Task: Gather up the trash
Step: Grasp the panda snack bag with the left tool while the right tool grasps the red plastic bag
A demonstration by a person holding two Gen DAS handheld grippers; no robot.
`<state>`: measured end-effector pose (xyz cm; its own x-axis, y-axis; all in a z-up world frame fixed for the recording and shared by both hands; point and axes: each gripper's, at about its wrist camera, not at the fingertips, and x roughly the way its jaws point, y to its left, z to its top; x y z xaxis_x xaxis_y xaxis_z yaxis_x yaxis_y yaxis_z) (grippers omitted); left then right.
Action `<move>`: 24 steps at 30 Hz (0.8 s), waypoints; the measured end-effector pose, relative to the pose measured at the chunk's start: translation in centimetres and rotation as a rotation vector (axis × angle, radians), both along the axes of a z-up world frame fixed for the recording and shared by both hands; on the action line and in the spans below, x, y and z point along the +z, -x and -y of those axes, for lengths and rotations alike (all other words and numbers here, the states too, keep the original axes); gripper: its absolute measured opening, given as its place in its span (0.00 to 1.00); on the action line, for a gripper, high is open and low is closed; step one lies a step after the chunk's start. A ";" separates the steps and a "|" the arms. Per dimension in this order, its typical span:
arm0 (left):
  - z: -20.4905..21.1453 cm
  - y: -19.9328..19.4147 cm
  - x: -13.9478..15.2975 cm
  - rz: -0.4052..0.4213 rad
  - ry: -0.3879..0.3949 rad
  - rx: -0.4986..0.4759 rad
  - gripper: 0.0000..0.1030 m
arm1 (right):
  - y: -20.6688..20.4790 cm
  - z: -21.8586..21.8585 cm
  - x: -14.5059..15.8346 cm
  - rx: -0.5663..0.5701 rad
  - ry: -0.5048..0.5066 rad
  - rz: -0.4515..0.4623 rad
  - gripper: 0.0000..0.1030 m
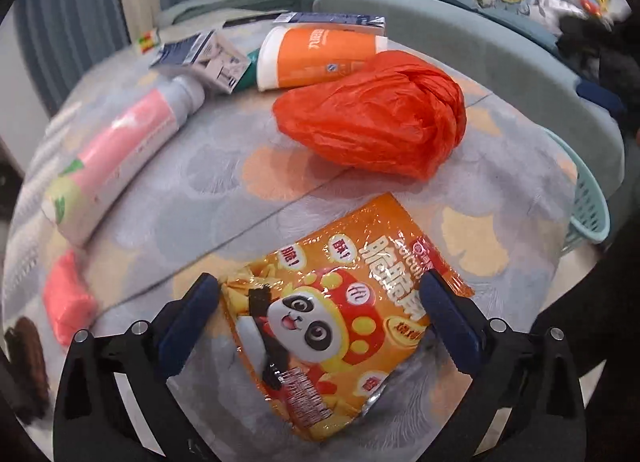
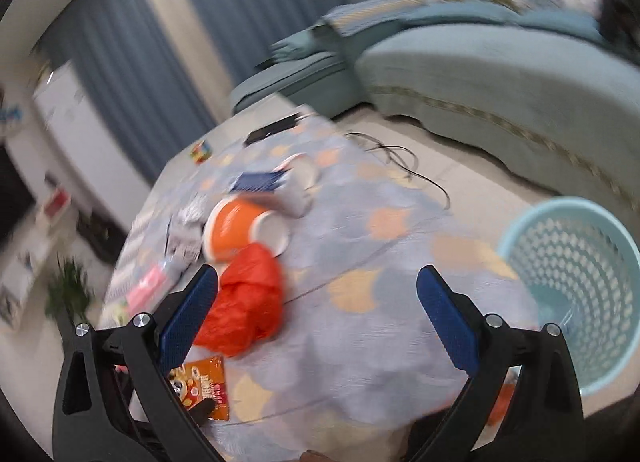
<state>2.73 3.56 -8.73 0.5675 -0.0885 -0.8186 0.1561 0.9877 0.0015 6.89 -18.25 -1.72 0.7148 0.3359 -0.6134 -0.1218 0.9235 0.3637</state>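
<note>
The left hand-held gripper (image 1: 320,304) is spread wide, with one finger on each side of the snack bag (image 1: 340,326). The fingers look like they touch its edges. The bag lies flat on the tabletop (image 1: 192,190). Just past it sits a red bag (image 1: 374,118), and an orange cup (image 1: 316,58) lies behind that. The right hand-held gripper (image 2: 318,298) is spread wide too, holding nothing. A blue basket (image 2: 576,282) stands off to its right, beside the tabletop.

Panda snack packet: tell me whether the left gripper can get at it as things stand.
Probably yes. The left gripper is open with a finger on either side of the panda snack packet, which lies flat on the tablecloth. Nothing sits between them; the red plastic bag lies beyond.
</note>
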 end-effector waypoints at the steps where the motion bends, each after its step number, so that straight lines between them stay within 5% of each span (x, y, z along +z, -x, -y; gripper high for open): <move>1: 0.1 -0.3 0.0 0.000 0.004 0.012 0.94 | -0.2 -1.1 -0.3 0.023 0.023 0.004 0.92; 4: 0.6 -0.5 0.1 -0.008 0.001 -0.003 0.93 | -1.2 -4.4 -1.8 0.093 0.110 -0.010 0.92; 7: 0.7 0.2 0.4 0.010 -0.015 -0.002 0.69 | -2.3 -6.2 -3.8 0.126 0.162 -0.058 0.92; 9: 0.5 0.4 0.8 0.024 -0.047 0.016 0.16 | -3.0 -6.7 -4.8 0.125 0.145 -0.091 0.92; 15: -0.1 1.3 1.2 0.017 0.010 -0.014 0.07 | -5.3 -8.8 -6.7 0.144 0.098 -0.174 0.92; 17: -0.1 1.9 1.5 0.032 0.030 -0.034 0.05 | -5.4 -9.5 -7.2 0.163 0.102 -0.195 0.75; 18: -0.1 2.1 1.8 0.048 0.035 -0.043 0.03 | -5.2 -9.8 -7.3 0.175 0.112 -0.201 0.54; 19: -0.1 2.5 2.0 0.059 0.037 -0.047 0.03 | -4.9 -9.9 -7.3 0.185 0.116 -0.193 0.43; 22: -0.4 2.8 3.0 0.096 0.068 -0.050 0.03 | -3.7 -9.7 -5.9 0.190 0.103 -0.137 0.27; 24: -0.9 2.7 3.9 0.128 0.094 -0.037 0.02 | -3.5 -9.0 -4.8 0.174 0.073 -0.111 0.26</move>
<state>0.00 4.44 -4.83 0.6615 -0.1846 -0.7269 0.1972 0.9779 -0.0689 10.38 -9.21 -6.55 0.5767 0.4001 -0.7123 -0.2441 0.9164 0.3171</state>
